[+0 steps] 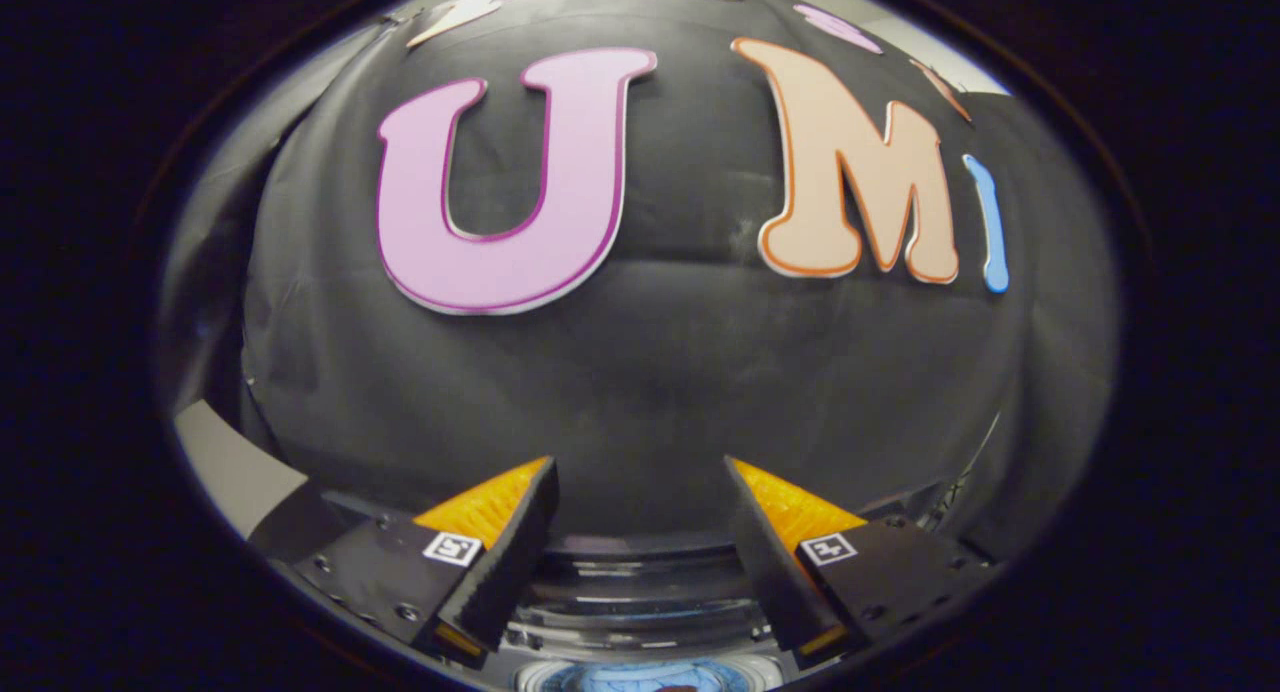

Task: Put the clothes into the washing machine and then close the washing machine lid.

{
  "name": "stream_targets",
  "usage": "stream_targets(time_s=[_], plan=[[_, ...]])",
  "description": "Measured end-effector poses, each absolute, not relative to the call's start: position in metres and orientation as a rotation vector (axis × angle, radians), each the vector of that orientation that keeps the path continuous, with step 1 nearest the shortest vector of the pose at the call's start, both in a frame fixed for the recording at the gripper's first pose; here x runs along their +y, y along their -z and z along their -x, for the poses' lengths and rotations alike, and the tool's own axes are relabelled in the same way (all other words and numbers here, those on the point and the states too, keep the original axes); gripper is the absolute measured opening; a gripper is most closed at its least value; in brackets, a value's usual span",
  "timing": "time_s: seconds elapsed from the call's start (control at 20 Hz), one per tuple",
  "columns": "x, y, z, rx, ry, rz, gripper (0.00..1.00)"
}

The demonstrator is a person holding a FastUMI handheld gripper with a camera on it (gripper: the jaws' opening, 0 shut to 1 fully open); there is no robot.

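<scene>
No readable text; coded square tags (452,548) on hand-held gripper (640,477) (fingers (505,557) spread, holding nothing).

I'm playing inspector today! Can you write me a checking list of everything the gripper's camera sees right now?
Surface: nothing seen; no table or floor can be made out.
Job's things: the washing machine sits low between and below the fingers, showing a curved glossy rim. Something blue lies inside its opening, perhaps clothes; too little shows to be sure. The lid's position cannot be told.
Clutter: nothing seen.
Grippers: the gripper is open, its fingers wide apart and holding nothing, pointing at the wall.
Cables: nothing seen.
Surroundings: the booth's black cloth wall stands beyond the fingers, with a pale panel beside it.
</scene>
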State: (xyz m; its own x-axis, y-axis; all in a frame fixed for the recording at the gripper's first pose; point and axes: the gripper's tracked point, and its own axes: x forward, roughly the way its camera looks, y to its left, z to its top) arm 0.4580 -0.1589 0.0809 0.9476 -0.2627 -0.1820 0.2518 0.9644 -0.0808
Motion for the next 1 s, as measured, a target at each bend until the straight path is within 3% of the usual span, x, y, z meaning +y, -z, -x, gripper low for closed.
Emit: stream_targets(time_s=[1.0], plan=[[-0.145,-0.082,-0.383,0.093,0.246,0.070,1.00]])
